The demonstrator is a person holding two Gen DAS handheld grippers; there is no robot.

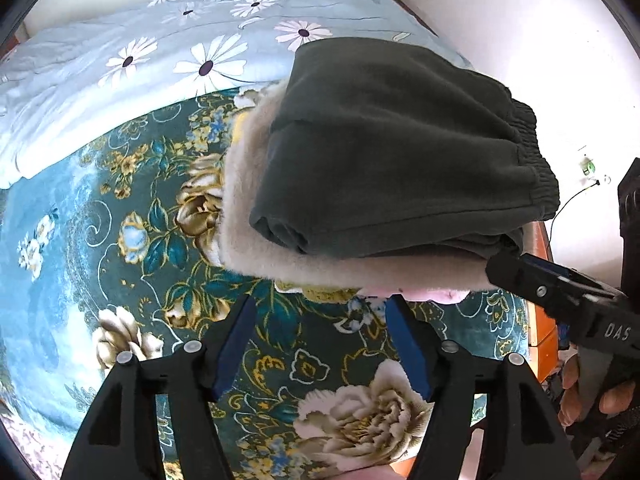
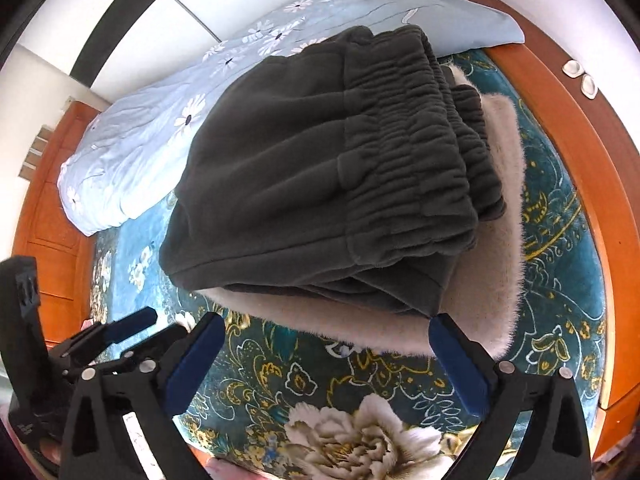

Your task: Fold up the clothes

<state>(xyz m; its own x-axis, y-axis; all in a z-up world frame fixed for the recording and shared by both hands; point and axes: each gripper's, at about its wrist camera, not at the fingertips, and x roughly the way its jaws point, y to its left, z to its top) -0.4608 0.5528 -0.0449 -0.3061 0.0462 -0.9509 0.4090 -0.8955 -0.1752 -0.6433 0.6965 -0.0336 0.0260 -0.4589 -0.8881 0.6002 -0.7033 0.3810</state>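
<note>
1. On the bed, a teal floral blanket (image 1: 132,216) is spread flat; its plush surface is printed with gold scrolls and large cream peonies.
2. Behind it, a pale blue quilt (image 1: 120,52) with white daisies is bunched along the far side, soft and rumpled.
3. An orange-brown wooden bed frame (image 2: 560,92) is seen curving round the blanket's edge in the right wrist view; two small pale objects, too small to identify, rest on it.
4. A beige fluffy garment (image 2: 504,168) is laid folded on the blanket, its long nap standing out as a fuzzy fringe around the pile above it.
5. The dark green fleece trousers (image 2: 280,168) are stacked on the beige garment, folded into a thick, roughly rectangular bundle. The gathered elastic waistband (image 2: 404,152) is turned toward the frame side of the bed, and the folded edge faces the grippers. The bundle's long axis appears to run from the near edge toward the quilt.
6. The right gripper (image 2: 326,330) is held with its jaws spread wide just short of the pile's near edge; nothing is gripped between the blue pads (image 2: 460,368).
7. The left gripper (image 1: 318,308) is likewise held well apart over the blanket, just beside the beige fringe, with nothing between its jaws.
</note>
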